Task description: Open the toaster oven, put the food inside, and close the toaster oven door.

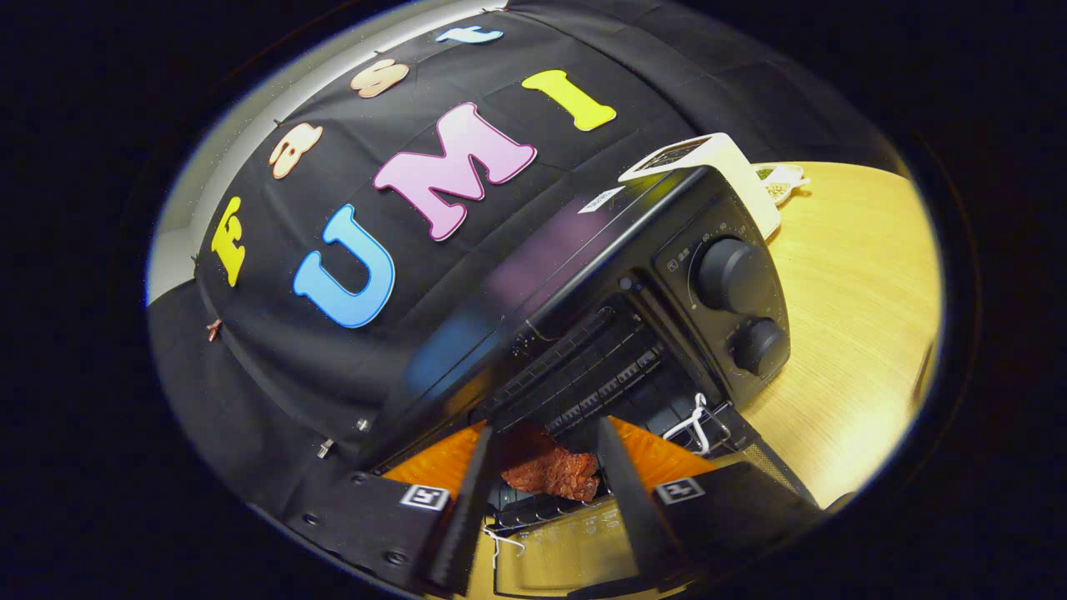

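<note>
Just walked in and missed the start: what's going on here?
A person's handheld gripper is at an open black toaster oven on a wooden table. A reddish-brown piece of food sits between its fingers, at the oven's rack. I cannot tell whether they press on it. The door is down.

Food (546,468) partly hidden behind fingers; toaster oven (633,275) interior dim.

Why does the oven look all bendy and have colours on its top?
Gripper view: the fisheye lens curves the toaster oven and wooden table; its glossy top mirrors the wall's colours as blurry patches. The gripper fingers stand open around the food.
</note>
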The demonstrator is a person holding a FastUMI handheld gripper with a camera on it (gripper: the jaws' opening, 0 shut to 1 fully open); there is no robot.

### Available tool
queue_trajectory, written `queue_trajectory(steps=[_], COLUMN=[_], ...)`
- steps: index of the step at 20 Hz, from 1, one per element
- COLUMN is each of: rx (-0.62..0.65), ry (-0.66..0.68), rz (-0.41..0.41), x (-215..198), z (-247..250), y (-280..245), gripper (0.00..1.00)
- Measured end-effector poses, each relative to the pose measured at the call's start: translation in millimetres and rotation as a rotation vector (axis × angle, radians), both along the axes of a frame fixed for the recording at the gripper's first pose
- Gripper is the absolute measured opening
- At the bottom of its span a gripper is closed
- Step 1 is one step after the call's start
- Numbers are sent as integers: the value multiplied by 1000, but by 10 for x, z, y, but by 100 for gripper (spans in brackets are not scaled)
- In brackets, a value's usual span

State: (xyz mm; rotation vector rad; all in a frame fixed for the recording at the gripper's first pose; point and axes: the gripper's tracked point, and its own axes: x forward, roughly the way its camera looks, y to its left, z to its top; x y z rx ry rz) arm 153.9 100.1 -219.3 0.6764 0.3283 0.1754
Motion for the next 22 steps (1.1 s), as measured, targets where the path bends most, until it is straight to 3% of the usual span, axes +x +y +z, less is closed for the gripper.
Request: queue_trajectory(steps=[2,3,12,18,22], rx=[-58,-81,-455,-566,-604], ry=[11,13,43,140,216], rz=[12,17,181,246,290], x=[-164,-223,-1014,-1586,-1743], z=[-44,-30,49,-233,-557], y=[-48,-59,-158,-180,-159], gripper=[94,97,98,98,98])
